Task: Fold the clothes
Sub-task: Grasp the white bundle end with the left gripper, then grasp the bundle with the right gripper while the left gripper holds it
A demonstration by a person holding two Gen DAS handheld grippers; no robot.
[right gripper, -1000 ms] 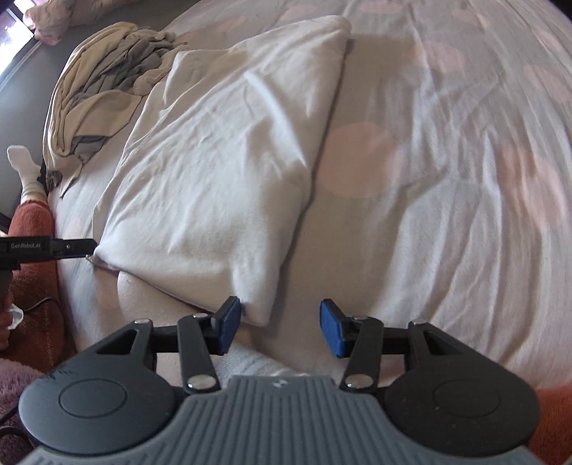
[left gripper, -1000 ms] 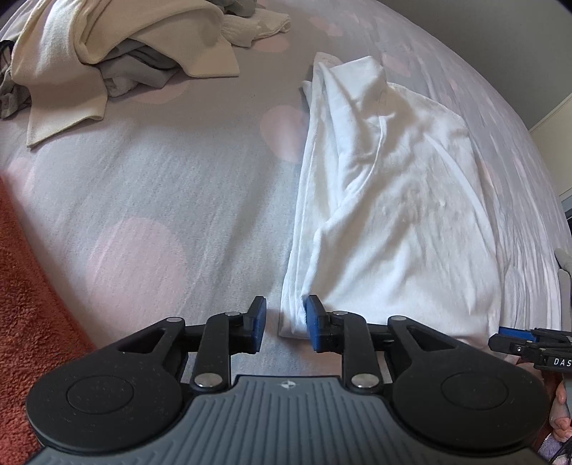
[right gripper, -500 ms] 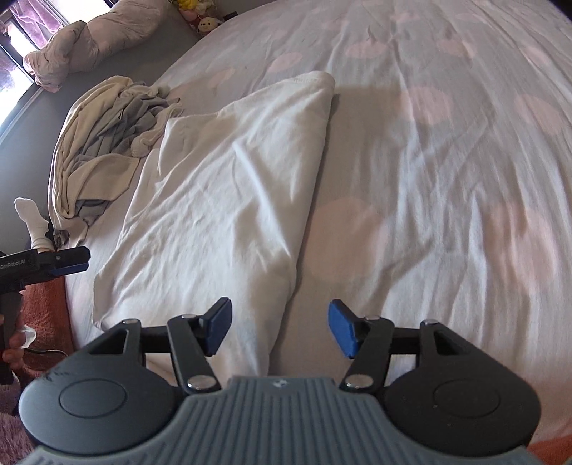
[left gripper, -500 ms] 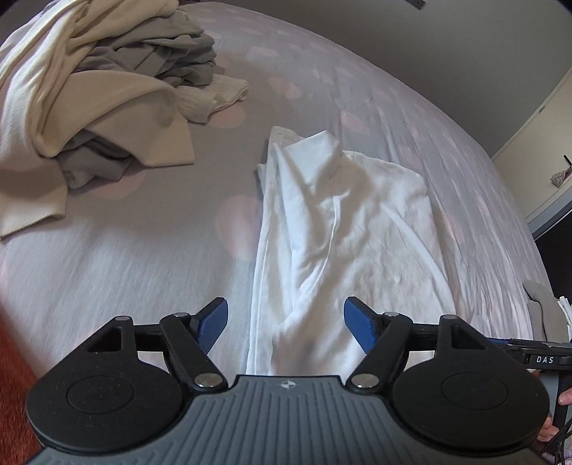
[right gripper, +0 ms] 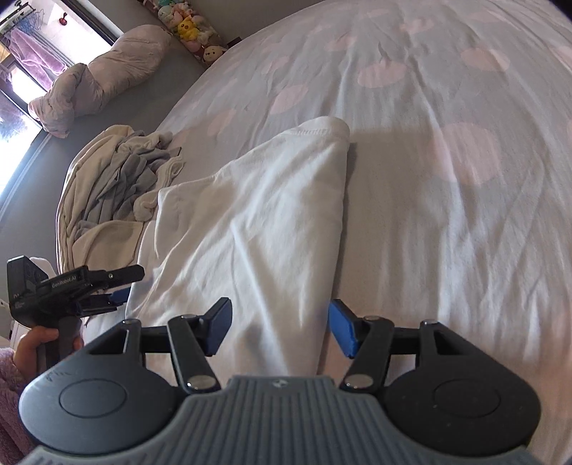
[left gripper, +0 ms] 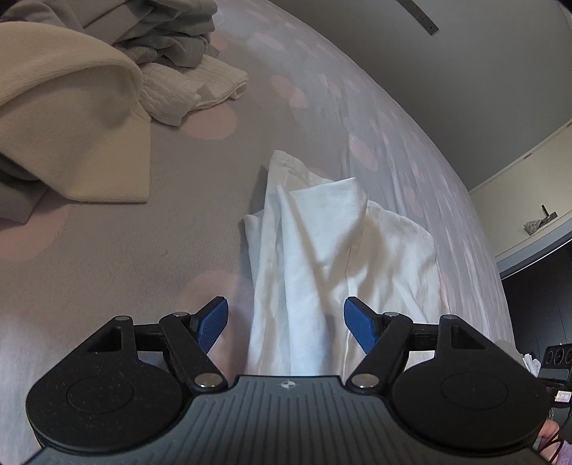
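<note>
A white garment (left gripper: 321, 250) lies lengthwise on the bed, folded into a long narrow shape with creases. My left gripper (left gripper: 287, 323) is open above the garment's near end, with the cloth's left edge showing between the blue pads and nothing held. The right wrist view shows the same garment (right gripper: 257, 221) from the other side. There my right gripper (right gripper: 280, 329) is open over its right edge, holding nothing. The left gripper (right gripper: 130, 284) shows at the left, held by a hand (right gripper: 35, 339).
The bed sheet (right gripper: 447, 232) is grey with pink dots and stretches wide to the right. A heap of cream and grey clothes (left gripper: 71, 107) lies to the left of the garment. A bundled duvet (right gripper: 100, 78) and plush toys (right gripper: 186, 28) sit beyond the bed.
My left gripper, nearly shut at the garment's near corner a second ago, has opened wide. Both grippers have lifted and tilted up, and more of the room shows.
</note>
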